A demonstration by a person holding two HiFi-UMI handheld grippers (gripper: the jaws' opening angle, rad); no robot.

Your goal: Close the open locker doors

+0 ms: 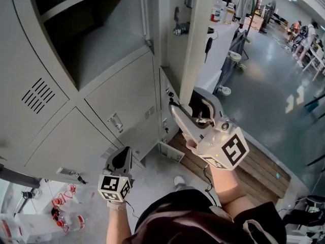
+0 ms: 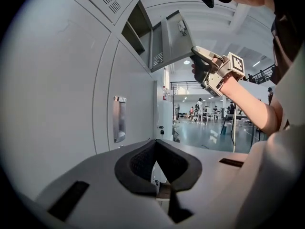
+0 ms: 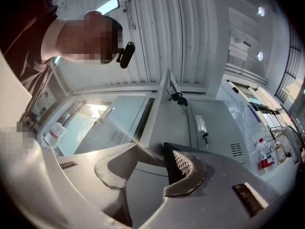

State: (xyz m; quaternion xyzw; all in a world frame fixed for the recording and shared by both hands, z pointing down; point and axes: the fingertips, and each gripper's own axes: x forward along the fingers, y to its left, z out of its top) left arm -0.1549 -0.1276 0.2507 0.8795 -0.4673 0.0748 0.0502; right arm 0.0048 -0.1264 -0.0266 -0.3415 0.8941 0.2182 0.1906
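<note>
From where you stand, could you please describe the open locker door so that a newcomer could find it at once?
Start at the bank of grey lockers. Above the shut doors, beside an open compartment, one door stands swung out into the room, at the right gripper. Its neighbours lie flush; it alone sticks out, keys dangling.

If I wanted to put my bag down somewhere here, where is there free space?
Inside the open locker, the shelf looks bare. So does the grey floor beyond the wooden platform. Crowded: the bottles at lower left, and the open door, where the right gripper is.
</note>
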